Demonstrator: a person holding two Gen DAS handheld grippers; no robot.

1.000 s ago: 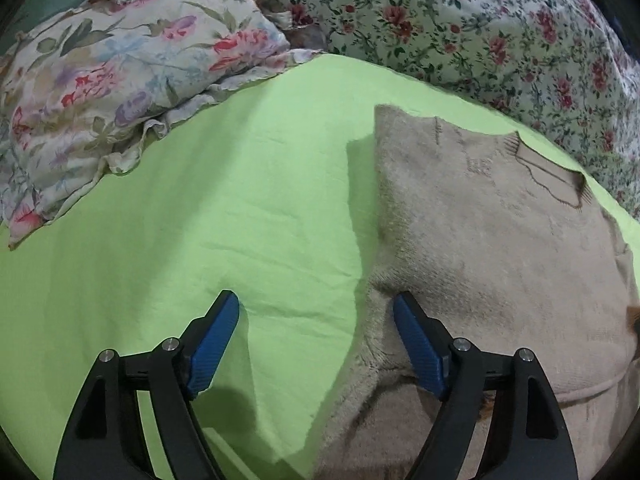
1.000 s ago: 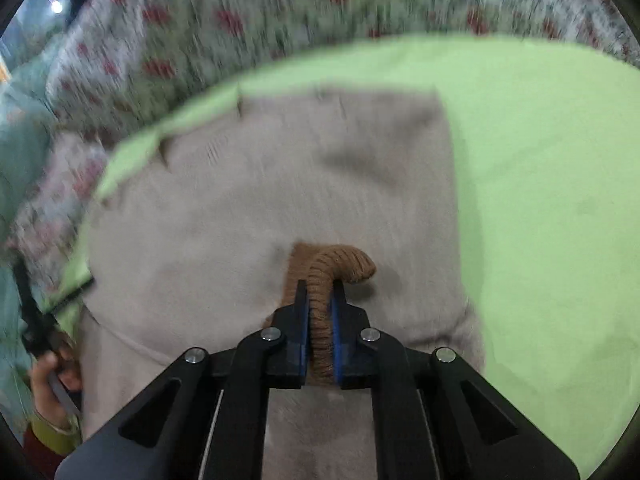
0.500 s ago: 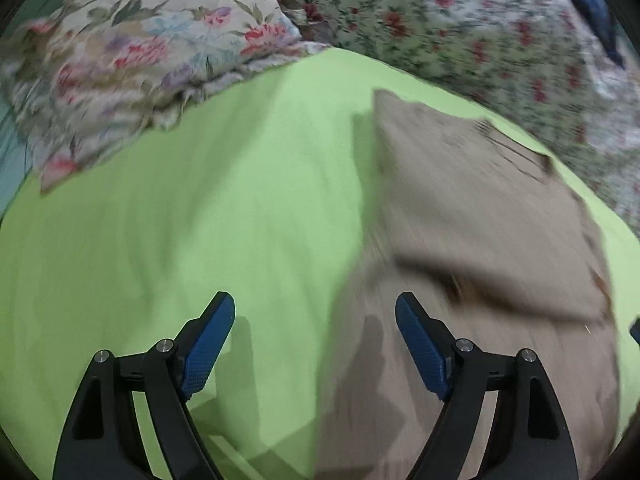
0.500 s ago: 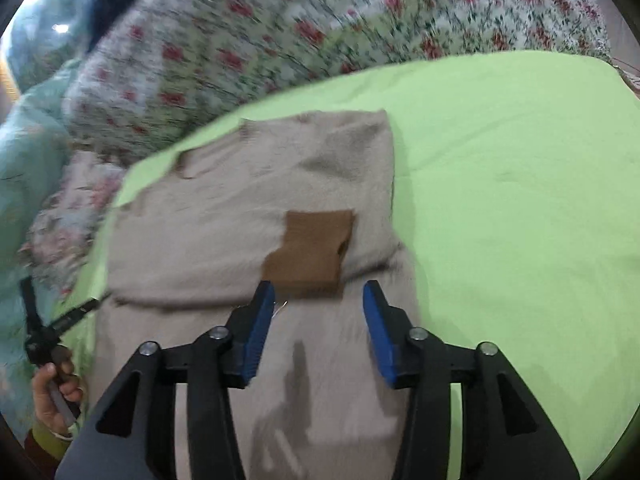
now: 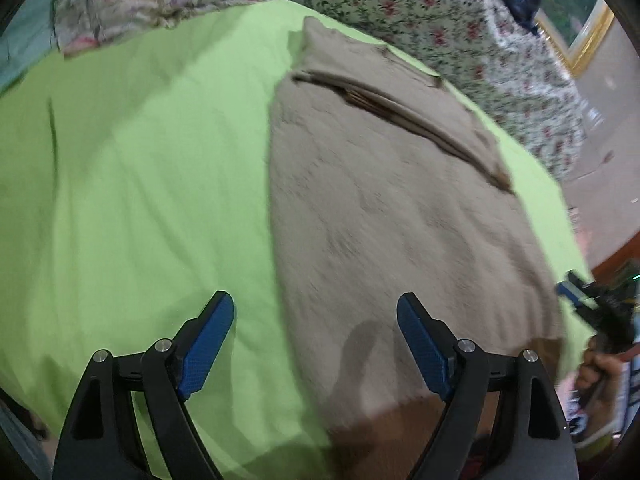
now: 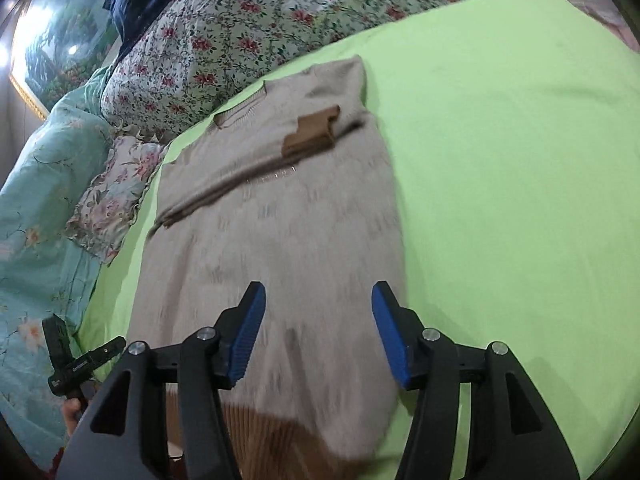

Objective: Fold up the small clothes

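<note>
While sweater point(image 6: 288, 216): soft, limp knit (sleeves folded in); take the ribbed hem.
Left gripper point(image 5: 316, 344), right gripper point(image 6: 318, 332): fingers apart, empty.

Right gripper point(image 6: 318, 330) is being held with blue pads spread, nothing between them, above the hem end of beige sweater point(image 6: 276, 216). Sweater is being laid flat on green sheet point(image 6: 500, 152); brown cuff point(image 6: 312, 134) is being rested across its chest, near the collar.
</note>
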